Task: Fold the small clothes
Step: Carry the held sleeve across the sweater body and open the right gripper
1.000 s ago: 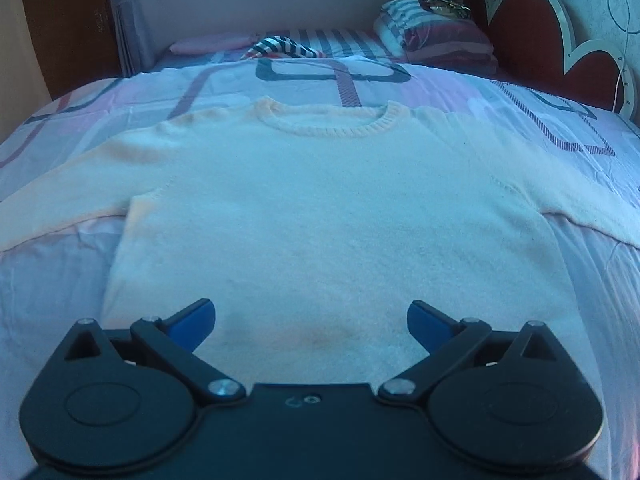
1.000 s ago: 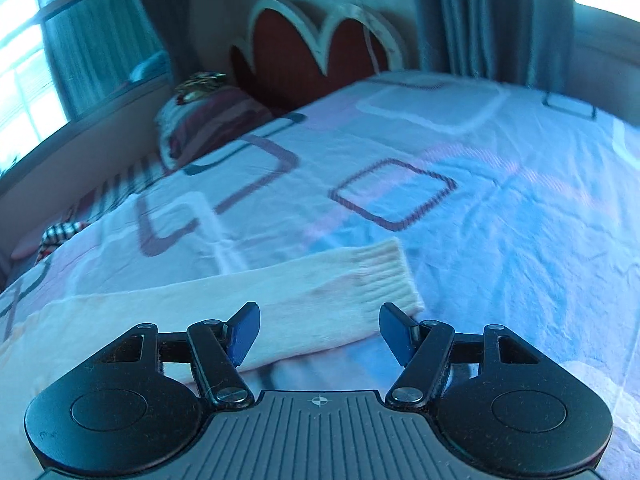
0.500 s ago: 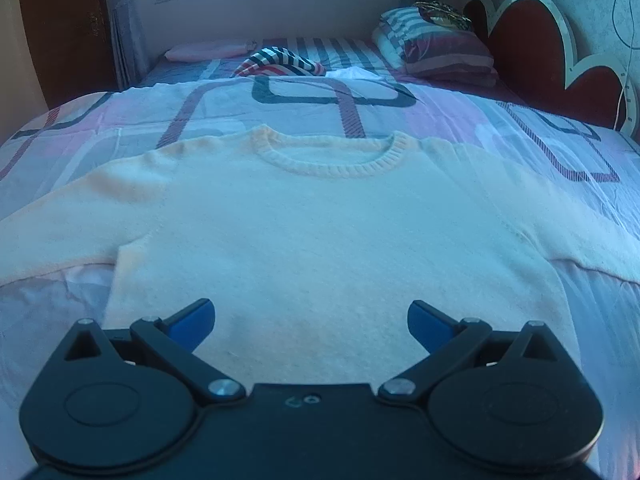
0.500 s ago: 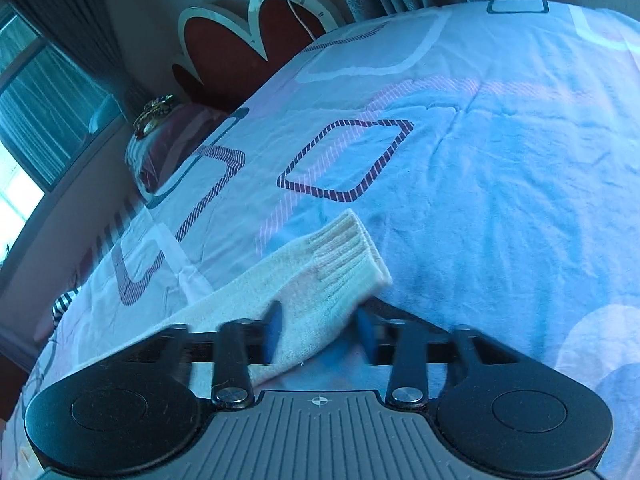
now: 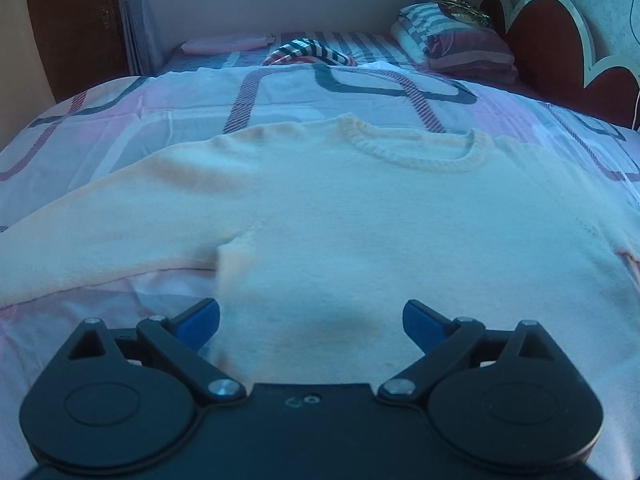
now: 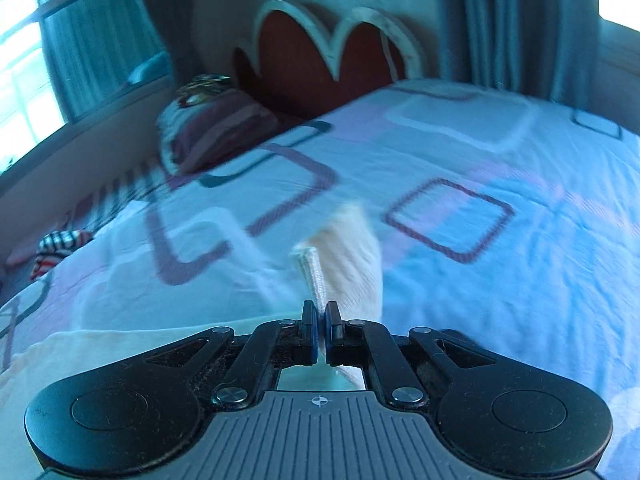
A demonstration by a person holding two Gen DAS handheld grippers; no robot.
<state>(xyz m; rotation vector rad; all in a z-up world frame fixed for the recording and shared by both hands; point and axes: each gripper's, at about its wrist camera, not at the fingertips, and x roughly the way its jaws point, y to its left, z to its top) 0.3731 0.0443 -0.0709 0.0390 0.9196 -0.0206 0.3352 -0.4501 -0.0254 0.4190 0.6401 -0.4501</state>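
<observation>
A cream knit sweater (image 5: pixel 360 232) lies flat on the bed, neckline (image 5: pixel 416 148) toward the far side, its left sleeve (image 5: pixel 100 248) stretched out to the left. My left gripper (image 5: pixel 311 318) hovers open over the sweater's lower body, near the left side seam, with nothing between its blue pads. In the right wrist view the sweater's other sleeve cuff (image 6: pixel 344 256) stands lifted off the bedspread, and my right gripper (image 6: pixel 321 316) is shut on its ribbed edge. The rest of that sleeve (image 6: pixel 80 356) trails off to the lower left.
The patterned bedspread (image 6: pixel 500 280) runs wide to the right. A folded pile of striped bedding (image 5: pixel 452 44) sits by the red headboard (image 5: pixel 552 48). A striped garment (image 5: pixel 308 52) and a pink pillow (image 5: pixel 224 44) lie at the far side under the window.
My right gripper closed on the sleeve cuff and lifted it off the bedspread. My left gripper slid left across the sweater, from its middle toward the left side seam, still open.
</observation>
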